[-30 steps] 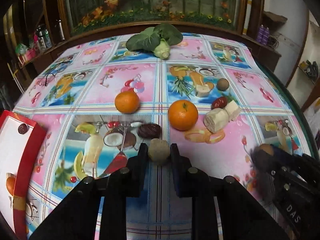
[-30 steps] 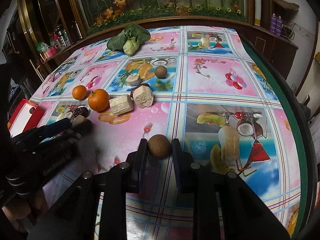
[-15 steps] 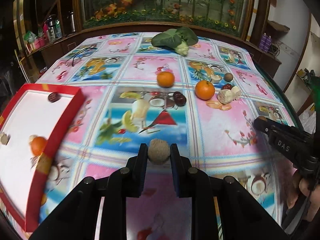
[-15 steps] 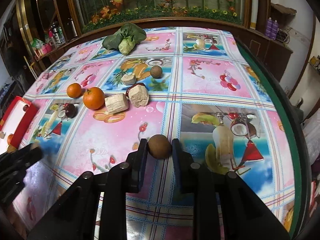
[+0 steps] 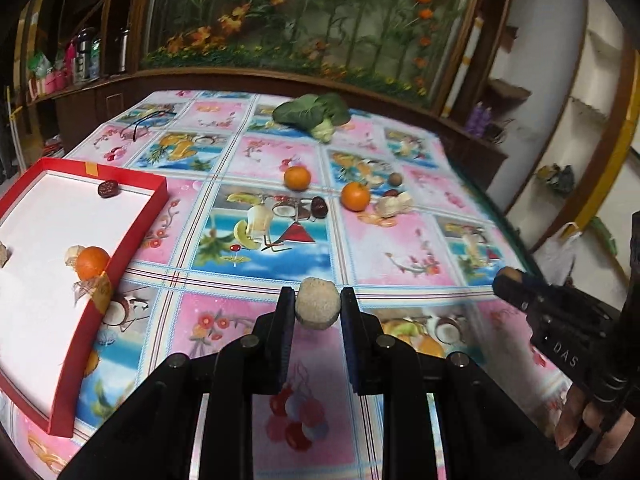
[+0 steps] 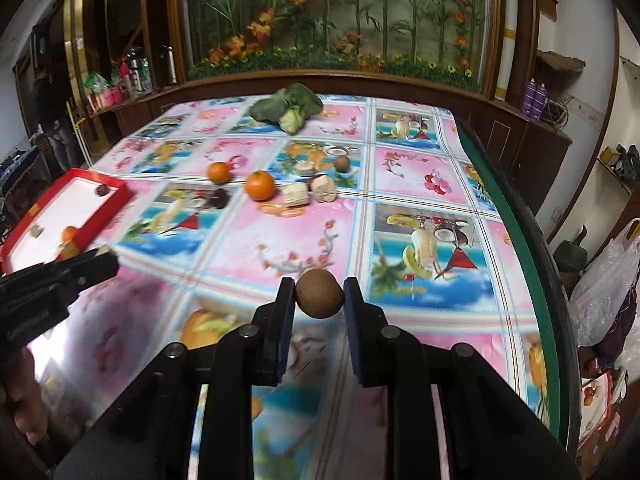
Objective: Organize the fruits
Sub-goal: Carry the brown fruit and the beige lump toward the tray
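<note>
My left gripper (image 5: 317, 307) is shut on a pale rough round fruit (image 5: 318, 305), held above the table near its front. My right gripper (image 6: 319, 295) is shut on a smooth brown round fruit (image 6: 320, 294), also held above the table. A red tray with a white floor (image 5: 132, 227) lies at the left and holds an orange (image 5: 92, 262), a dark date (image 5: 107, 189) and pale pieces. On the cloth farther back lie two oranges (image 5: 297, 178) (image 5: 355, 196), a dark date (image 5: 319, 206), pale chunks (image 5: 394, 205) and a small brown fruit (image 5: 395, 179).
A leafy green vegetable (image 5: 316, 114) lies at the far end of the table. The table's green edge (image 6: 520, 236) runs down the right side, with plastic bags (image 6: 608, 280) beyond it. A wooden cabinet with a flower display stands behind the table.
Both grippers have pulled back and risen from the fruit group, each still holding its fruit. The left one has swung left, bringing the red tray into view.
</note>
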Demonstrator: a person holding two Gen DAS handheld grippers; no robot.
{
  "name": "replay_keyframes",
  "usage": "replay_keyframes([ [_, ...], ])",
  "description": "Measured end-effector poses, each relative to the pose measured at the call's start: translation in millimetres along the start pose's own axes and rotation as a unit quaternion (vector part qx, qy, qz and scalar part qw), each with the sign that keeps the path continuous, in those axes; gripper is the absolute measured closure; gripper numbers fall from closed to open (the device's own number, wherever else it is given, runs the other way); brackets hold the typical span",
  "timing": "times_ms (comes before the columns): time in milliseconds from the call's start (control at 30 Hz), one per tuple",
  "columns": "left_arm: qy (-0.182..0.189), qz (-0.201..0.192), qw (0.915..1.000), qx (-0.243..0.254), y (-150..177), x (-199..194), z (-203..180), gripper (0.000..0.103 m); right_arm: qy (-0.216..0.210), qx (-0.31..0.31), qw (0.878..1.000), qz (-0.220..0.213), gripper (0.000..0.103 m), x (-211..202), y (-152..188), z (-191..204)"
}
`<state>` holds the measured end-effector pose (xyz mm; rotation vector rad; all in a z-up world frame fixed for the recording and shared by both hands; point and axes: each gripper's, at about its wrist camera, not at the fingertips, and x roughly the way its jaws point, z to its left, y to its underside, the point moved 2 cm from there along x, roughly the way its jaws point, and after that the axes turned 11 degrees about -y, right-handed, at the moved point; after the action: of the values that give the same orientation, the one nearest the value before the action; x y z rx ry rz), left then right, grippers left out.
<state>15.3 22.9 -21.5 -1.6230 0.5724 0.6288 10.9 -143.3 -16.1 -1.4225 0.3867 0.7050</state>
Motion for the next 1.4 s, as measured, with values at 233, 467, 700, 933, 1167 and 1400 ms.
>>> replay_keyframes([
  [233, 0.032, -0.031, 0.999, 0.009, 5, -26, 4, 0.082, -0.024, -0.005, 1.0, -0.012, 0.077, -11, 11, 26],
  [467, -0.006, -0.036, 0.9988, 0.033, 15, -27, -1, 0.082, -0.04, -0.001, 0.999, -0.005, 0.077, -4, 20, 34],
  [700, -0.04, -0.017, 0.9984, 0.035, 22, -19, 0, 0.082, -0.035, 0.002, 0.999, 0.006, 0.077, 0, 26, 34],
  [933, -0.047, -0.012, 0.9984, 0.027, 24, -21, 8, 0.082, -0.03, -0.001, 1.0, 0.006, 0.077, 1, 25, 37],
  [1167, -0.05, -0.015, 0.9985, 0.02, 24, -26, 14, 0.082, -0.03, -0.007, 1.0, 0.006, 0.077, 1, 22, 44],
  [1400, -0.072, -0.014, 0.9972, 0.01, 19, -31, 27, 0.082, -0.037, -0.025, 0.999, 0.008, 0.077, 2, 15, 57],
])
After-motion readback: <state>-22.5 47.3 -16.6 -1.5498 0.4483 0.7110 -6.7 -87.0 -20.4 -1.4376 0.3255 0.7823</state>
